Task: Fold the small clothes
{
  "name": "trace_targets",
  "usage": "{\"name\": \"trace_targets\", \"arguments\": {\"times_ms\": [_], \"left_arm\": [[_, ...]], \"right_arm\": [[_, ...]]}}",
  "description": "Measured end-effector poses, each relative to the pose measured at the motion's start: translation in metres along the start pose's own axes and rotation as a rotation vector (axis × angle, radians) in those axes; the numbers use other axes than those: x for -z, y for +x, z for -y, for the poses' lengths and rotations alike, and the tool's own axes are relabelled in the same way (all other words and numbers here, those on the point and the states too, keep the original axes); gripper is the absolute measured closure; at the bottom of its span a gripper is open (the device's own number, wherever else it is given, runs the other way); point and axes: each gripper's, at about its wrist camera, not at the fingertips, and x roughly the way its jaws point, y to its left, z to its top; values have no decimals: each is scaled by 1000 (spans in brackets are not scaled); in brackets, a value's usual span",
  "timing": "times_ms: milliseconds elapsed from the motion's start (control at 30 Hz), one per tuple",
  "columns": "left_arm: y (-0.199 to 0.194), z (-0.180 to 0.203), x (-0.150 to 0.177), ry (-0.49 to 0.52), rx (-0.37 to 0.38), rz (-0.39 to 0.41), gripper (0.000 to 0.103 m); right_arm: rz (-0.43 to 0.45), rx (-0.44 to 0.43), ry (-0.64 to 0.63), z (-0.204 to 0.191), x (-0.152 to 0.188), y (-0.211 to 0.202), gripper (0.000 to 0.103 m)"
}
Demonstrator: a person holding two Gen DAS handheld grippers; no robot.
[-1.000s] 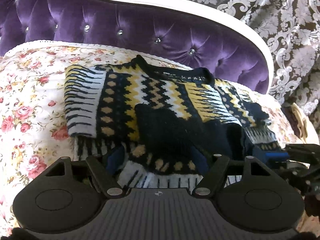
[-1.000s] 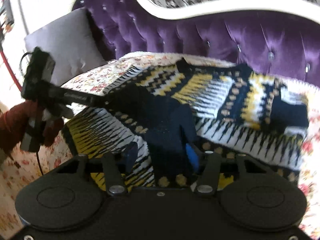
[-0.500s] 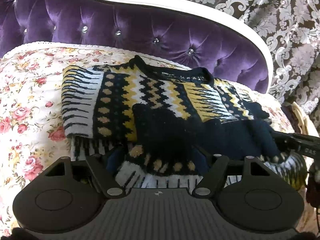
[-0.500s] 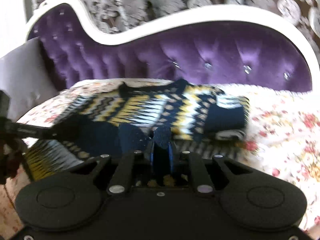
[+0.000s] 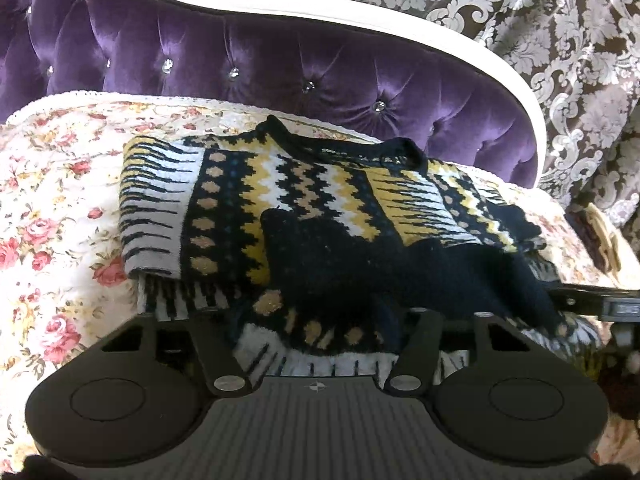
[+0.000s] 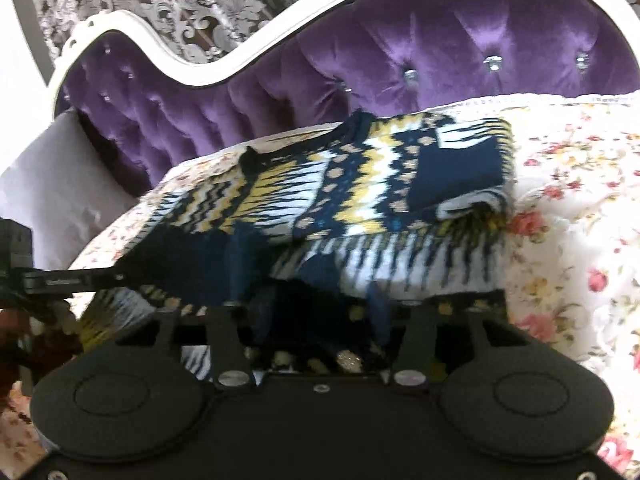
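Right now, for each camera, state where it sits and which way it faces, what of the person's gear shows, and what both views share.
Left wrist: sits on the left gripper, looking forward and down over the patterned sweater toward the purple tufted backrest; its jaws, just closing, bracket the sweater's near hem; the right gripper enters at the right edge.
Right wrist: sits on the right gripper, facing the same sweater from its other end; its jaws have just opened; the left gripper shows at left.
Shared: sweater, floral cover, backrest.
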Motion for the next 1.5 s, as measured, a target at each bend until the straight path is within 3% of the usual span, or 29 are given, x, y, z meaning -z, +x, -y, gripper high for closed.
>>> {"name": "trace_targets", "arguments": {"times_ms": [100,233,267,300,333,367,467,633,900,1167,1333,1500], "left_arm": [[0,-2,1,-8,5,10,64],[-3,-5,5,-15,16,25,77],[-4,-5,6,-11,20,26,79],[-5,-4,7,-5,21,29,80],[-5,-4,8,0,21,33,85],[-6,-3,9,4,21,37,91],[-15,4,12,27,7,74,96],[-53,22,11,112,-35,219,98],[-68,15,-51,125,-54,299,98],[-9,0,-93,125,-112,244,98],[45,-7,-90,149,-168,130,98],[73,-17,-79,149,-205,59,96]], "right_arm": [[-17,-34,-17,-5,-2,5,25],[-30,-24,-48,-12,-1,4,27],[-31,-24,-56,-14,0,3,38],[-38,-36,-61,-16,1,2,62],[-49,-49,-59,-17,3,2,79],[-53,-53,-59,-19,4,2,85],[-17,-9,-153,-37,9,-6,85],[92,64,-271,-68,4,-34,86],[240,151,-312,-72,-52,-46,86],[243,226,-249,-36,-108,24,86],[183,300,-236,-16,-109,72,86],[128,390,-216,2,-95,107,87]]}}
